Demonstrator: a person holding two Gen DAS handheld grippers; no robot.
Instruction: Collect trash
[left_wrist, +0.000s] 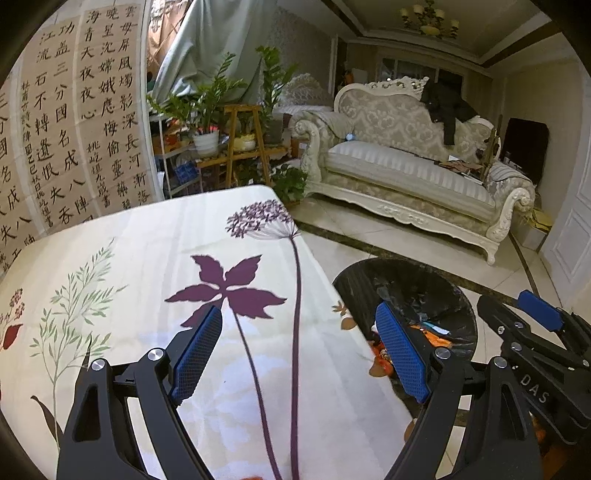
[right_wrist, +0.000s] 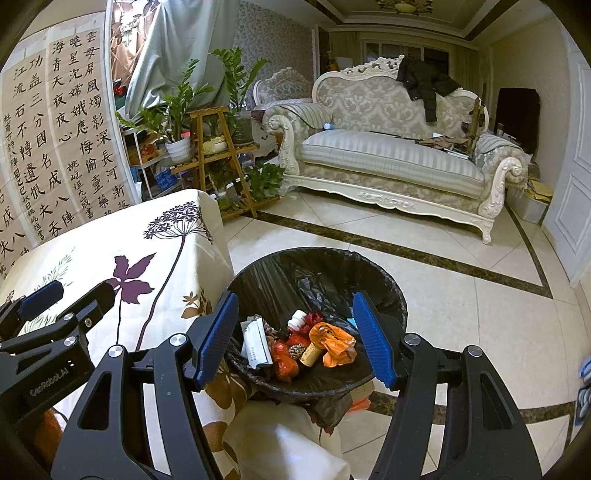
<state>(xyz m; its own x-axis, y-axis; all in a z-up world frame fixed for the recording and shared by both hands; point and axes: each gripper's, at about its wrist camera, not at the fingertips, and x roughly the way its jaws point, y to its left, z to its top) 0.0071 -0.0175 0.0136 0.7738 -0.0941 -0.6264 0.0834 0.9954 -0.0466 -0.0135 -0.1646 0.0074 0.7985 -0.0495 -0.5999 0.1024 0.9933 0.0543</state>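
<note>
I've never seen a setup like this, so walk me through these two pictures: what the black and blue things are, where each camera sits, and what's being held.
The black arms with blue pads are two hand-held grippers; a person carries one in each hand. Each picture comes from a camera mounted on one gripper, looking forward along its fingers.

The left wrist view shows the left gripper open above a table with a flowered tablecloth; no trash shows on the visible cloth. The right gripper appears at its right edge.

The right wrist view shows the right gripper open over a trash bin with a black liner, standing on the floor beside the table. Wrappers, an orange bag and a cork lie inside. Neither gripper holds anything.
</note>
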